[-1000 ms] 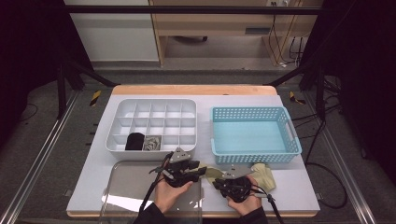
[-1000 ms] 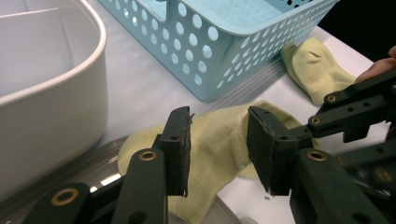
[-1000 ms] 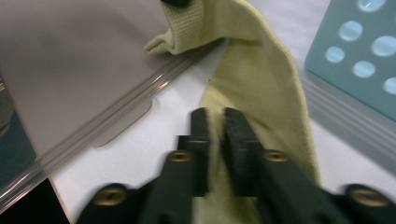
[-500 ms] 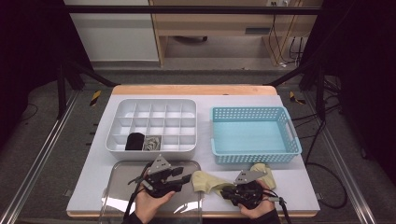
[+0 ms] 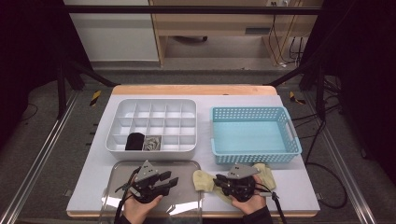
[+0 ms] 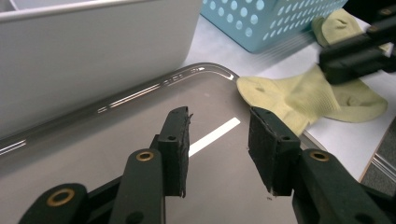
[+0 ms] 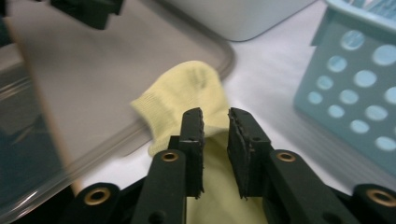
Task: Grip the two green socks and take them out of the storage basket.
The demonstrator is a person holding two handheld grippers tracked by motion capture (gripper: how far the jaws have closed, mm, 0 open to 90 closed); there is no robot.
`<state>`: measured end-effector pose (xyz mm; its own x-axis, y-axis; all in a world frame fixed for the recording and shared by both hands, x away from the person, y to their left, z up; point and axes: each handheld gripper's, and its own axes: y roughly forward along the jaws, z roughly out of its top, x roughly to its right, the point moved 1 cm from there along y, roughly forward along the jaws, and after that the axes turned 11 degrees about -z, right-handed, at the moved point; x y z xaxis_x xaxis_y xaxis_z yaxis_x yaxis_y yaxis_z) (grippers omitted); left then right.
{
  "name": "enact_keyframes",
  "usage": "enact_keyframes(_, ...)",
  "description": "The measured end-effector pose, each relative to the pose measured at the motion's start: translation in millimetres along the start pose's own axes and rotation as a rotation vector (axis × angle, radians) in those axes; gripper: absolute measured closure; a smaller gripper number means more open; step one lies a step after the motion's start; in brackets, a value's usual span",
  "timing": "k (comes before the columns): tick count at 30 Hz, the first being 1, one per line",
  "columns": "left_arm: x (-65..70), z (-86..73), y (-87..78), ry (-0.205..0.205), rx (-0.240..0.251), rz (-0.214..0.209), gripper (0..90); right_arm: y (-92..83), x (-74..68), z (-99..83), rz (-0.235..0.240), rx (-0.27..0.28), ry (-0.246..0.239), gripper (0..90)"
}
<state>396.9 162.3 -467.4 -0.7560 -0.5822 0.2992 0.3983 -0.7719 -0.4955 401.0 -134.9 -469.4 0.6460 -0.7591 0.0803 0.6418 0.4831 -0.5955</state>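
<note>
Two grippers in play, one sock as the work piece.

Table (image 5: 299,186): white top, carries everything.
Basket (image 5: 254,112): blue, perforated, empty; ahead and to the right of the right jaws. Likely the drop-off for the sock, judging by how near it sits.
Box (image 5: 154,101): white, gridded; directly ahead of the left jaws, with a dark roll (image 5: 135,141) and a grey bundle (image 5: 151,143) in two near compartments.
Tray (image 5: 187,163): clear and shallow, lying flat under the left jaws, its rim running under the sock's edge.
Sock (image 5: 202,179): pale yellow, limp and flat, just under and ahead of the right jaws, one end draped over the tray rim. More yellow cloth behind the right gripper; one sock or two, cannot tell.

Left gripper (image 5: 170,179): jaws about half apart, just been closing, nothing between them; poised above the tray, tips aimed at the sock end off to their right. Probably lining up to take that end.
Right gripper (image 5: 218,181): jaws just been opening to a narrow slit; pads not pressing, cloth below the gap. Reads as a grip let go or being reset.

Left hand (image 5: 140,207): low, gripper near level, pointing towards the right gripper.
Right hand (image 5: 250,203): low, gripper tilted down onto the sock, pointing towards the left gripper.
</note>
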Motion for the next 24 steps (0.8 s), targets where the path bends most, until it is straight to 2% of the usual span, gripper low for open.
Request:
enact_keyframes(3,2.5,-0.6,2.4,0.008,-0.007,-0.013,57.9,5.5,6.4,1.1,-0.032,0.009,0.024,83.5)
enact_keyframes(9,2.8,-1.8,5.3,0.016,-0.017,-0.036,60.0,6.1,16.4,-1.1,-0.03,0.004,0.066,86.8)
enact_keyframes(12,4.1,-2.5,4.9,0.027,-0.033,-0.013,62.1,8.1,16.8,-1.5,-0.024,-0.003,0.062,85.7)
enact_keyframes(14,4.3,-2.4,4.0,0.035,-0.035,0.01,62.4,8.9,15.4,-2.0,-0.008,-0.017,0.049,78.8)
enact_keyframes(15,3.1,-2.2,2.6,0.044,-0.026,0.027,63.0,8.9,14.7,-1.9,0.001,-0.021,0.046,78.2)
enact_keyframes(20,0.9,-2.3,0.0,0.049,-0.006,0.046,64.3,9.5,17.1,-1.6,0.005,-0.026,0.033,76.5)
enact_keyframes(23,0.2,-2.0,-0.5,0.043,-0.003,0.044,65.9,11.7,20.7,-1.6,0.006,-0.039,0.035,88.9)
enact_keyframes(24,0.2,-2.1,-0.3,0.042,0.001,0.039,66.1,12.4,22.4,-2.1,0.006,-0.038,0.05,90.0)
